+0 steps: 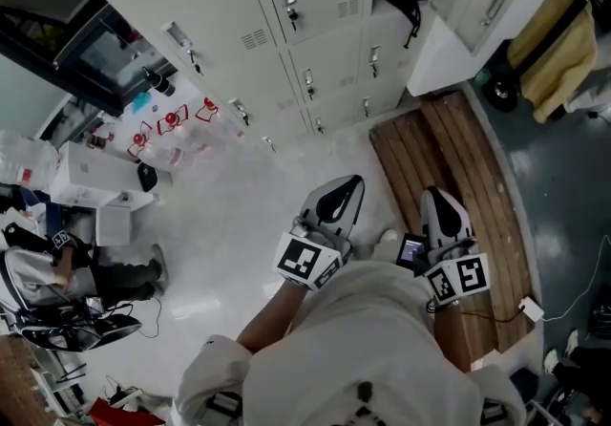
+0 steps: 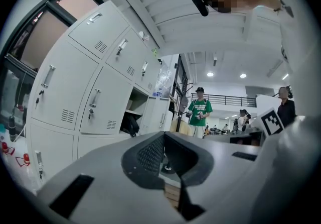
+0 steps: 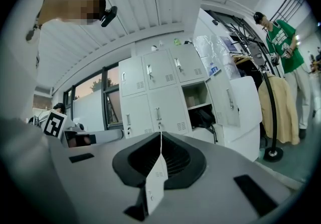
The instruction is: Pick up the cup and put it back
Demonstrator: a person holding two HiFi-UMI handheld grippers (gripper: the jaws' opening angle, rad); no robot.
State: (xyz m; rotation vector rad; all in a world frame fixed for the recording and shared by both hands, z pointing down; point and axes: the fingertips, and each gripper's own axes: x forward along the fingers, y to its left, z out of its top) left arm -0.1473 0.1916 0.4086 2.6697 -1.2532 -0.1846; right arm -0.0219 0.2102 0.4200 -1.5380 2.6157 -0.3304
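On the head view I have both tools held out level over a pale floor [image 1: 239, 223]. The left gripper [image 1: 339, 200] is beside the right gripper [image 1: 442, 212], which sits over a wooden pallet [image 1: 449, 176]. A bank of lockers [image 1: 286, 13] fills the wall ahead.

In the left gripper view the jaws stand a narrow way apart with nothing between them. The lockers run along the left and a person in green [image 2: 199, 112] stands well off.

In the right gripper view the jaws are pressed together, empty. They face the lockers, one with its door open, and a coat stand [image 3: 268, 117] is at the right.

I cannot tell where the cup is in any view.
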